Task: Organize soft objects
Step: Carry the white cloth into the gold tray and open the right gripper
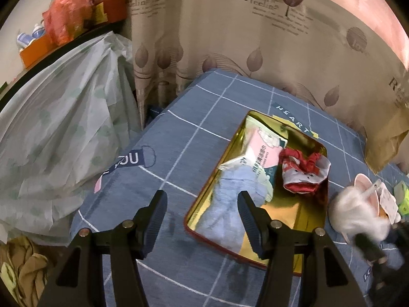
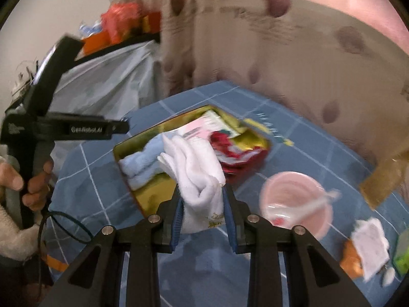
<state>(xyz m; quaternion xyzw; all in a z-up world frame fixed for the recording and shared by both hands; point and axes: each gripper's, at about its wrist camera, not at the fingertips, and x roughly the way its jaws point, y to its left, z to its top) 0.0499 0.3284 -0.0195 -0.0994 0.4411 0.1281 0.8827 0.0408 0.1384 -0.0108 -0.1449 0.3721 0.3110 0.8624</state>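
Note:
A gold tin tray (image 1: 288, 212) with a red rim lies on the blue checked bed. In it are a light blue towel (image 1: 227, 204), a pink and white soft pack (image 1: 258, 153) and a red and white cloth (image 1: 304, 174). My left gripper (image 1: 202, 204) is open and empty, above the tray's near left edge. My right gripper (image 2: 202, 199) is shut on a white towel (image 2: 196, 174), held above the tray (image 2: 150, 199); the towel shows blurred in the left wrist view (image 1: 358, 212). The blue towel (image 2: 140, 163) and red cloth (image 2: 230, 153) show behind it.
A pink bowl with a spoon (image 2: 296, 202) stands right of the tray, with small packets (image 2: 370, 248) further right. A large plastic-covered bundle (image 1: 58, 133) stands left of the bed. A patterned curtain (image 1: 230, 38) hangs behind. A brown paper bag (image 1: 386, 138) lies at far right.

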